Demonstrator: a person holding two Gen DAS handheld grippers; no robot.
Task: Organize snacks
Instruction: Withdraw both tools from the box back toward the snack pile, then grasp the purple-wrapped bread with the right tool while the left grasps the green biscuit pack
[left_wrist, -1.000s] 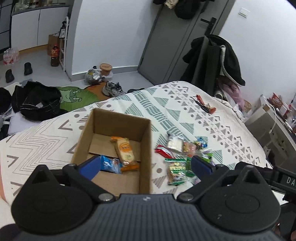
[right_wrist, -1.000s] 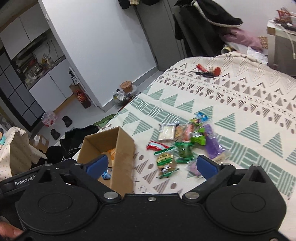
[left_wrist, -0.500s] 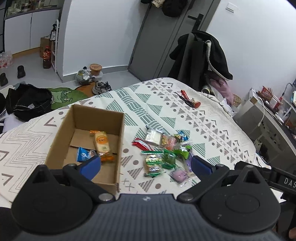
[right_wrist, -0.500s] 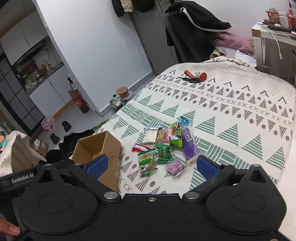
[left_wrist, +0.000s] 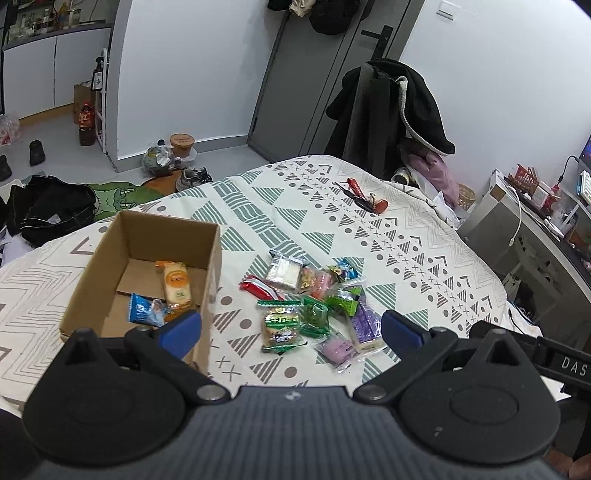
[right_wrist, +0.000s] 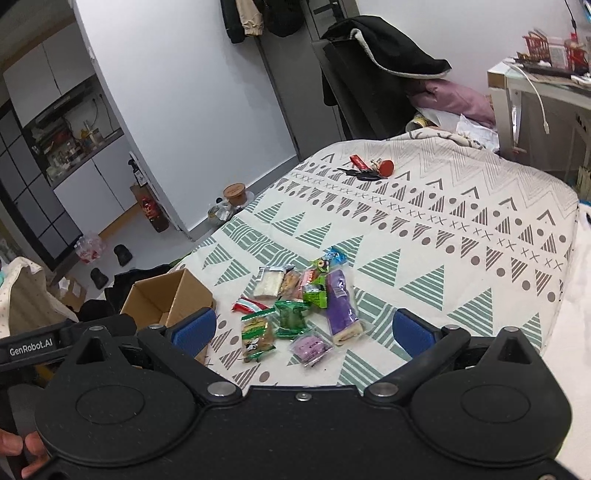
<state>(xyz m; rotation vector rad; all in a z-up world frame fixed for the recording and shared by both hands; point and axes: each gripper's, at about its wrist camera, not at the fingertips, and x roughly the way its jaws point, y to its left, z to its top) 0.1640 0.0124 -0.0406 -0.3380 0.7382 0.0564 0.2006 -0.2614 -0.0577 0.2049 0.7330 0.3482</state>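
Observation:
An open cardboard box (left_wrist: 110, 258) sits on the patterned bed cover, also in the right wrist view (right_wrist: 162, 299). Inside it lie an orange snack pack (left_wrist: 176, 285) and a blue snack pack (left_wrist: 142, 309). A pile of loose snack packets (left_wrist: 314, 302) lies to the right of the box, also in the right wrist view (right_wrist: 303, 299). My left gripper (left_wrist: 291, 330) is open and empty, held above the bed's near edge. My right gripper (right_wrist: 304, 330) is open and empty, held back from the pile.
Keys with a red tag (left_wrist: 364, 194) lie farther back on the bed (right_wrist: 461, 236). A chair draped with a black coat (left_wrist: 391, 110) stands behind the bed. A desk (left_wrist: 535, 229) stands at the right. Clothes, shoes and bottles lie on the floor at the left.
Both grippers have pulled back and up from the bed, so the box and the snack pile look smaller and farther away. Both stay open and empty.

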